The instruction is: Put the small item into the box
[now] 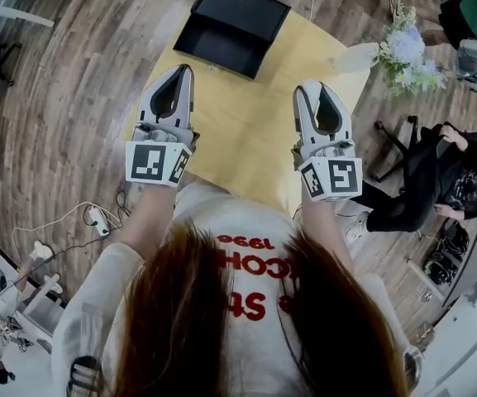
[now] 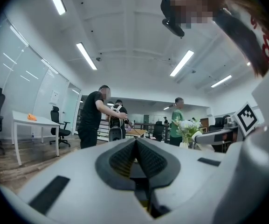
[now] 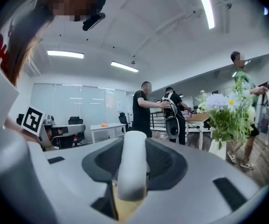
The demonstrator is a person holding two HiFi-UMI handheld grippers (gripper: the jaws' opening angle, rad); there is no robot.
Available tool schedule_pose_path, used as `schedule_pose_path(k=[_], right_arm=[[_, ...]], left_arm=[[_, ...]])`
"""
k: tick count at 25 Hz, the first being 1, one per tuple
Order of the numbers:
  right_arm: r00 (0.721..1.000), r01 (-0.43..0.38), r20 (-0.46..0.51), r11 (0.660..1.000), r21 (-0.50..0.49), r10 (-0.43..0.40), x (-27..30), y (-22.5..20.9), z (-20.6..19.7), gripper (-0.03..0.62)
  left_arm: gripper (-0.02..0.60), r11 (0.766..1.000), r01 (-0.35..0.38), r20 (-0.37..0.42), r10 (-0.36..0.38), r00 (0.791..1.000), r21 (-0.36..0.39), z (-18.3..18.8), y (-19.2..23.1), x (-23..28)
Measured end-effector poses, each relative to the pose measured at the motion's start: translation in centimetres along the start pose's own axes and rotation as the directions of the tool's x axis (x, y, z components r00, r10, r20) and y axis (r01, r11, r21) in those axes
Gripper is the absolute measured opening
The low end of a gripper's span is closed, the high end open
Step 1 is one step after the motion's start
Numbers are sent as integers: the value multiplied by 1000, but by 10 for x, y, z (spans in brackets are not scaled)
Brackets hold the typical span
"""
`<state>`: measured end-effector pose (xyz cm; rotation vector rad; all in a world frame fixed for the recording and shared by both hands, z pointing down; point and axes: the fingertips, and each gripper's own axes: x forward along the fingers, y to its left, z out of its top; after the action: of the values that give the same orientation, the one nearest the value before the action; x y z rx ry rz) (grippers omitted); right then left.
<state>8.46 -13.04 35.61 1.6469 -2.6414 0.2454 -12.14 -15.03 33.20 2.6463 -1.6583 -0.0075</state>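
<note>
item: white small item (image 3: pixel 133 164) pinched between right gripper (image 1: pixel 312 89) jaws, over yellow tabletop (image 1: pixel 255 139) | left gripper (image 1: pixel 182 71): jaws together, nothing between, at right's 9 o'clock | box (image 1: pixel 231 25): black, open, tabletop's 12 o'clock edge

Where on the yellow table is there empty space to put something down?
The bare yellow table between the black box at the far edge and the near edge is free. The box looks empty inside too. It is tighter at the far right corner, by the vase of flowers.
</note>
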Motion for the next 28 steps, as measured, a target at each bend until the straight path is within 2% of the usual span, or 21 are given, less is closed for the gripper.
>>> schedule_pose_path(k=[6,15,22,28], right_arm=[[999,-51,-1,999,-8,51,11,4,13,144],[986,-149,-77,989,7,149,62,19,-4,144],[965,-200,-170,980,15,200,111,31,-38,144],[939,-226,-268,974,-6,216,144,33,-84,144]], left_arm=[[8,1000,-22,17,22,1000,0,2,7,4],[8,996,-89,-15,89,996,-13,-16,37,5],[8,989,-142,-41,141,989,-29,-34,65,7],[6,985,-170,-66,167,984,-40,-52,78,3]])
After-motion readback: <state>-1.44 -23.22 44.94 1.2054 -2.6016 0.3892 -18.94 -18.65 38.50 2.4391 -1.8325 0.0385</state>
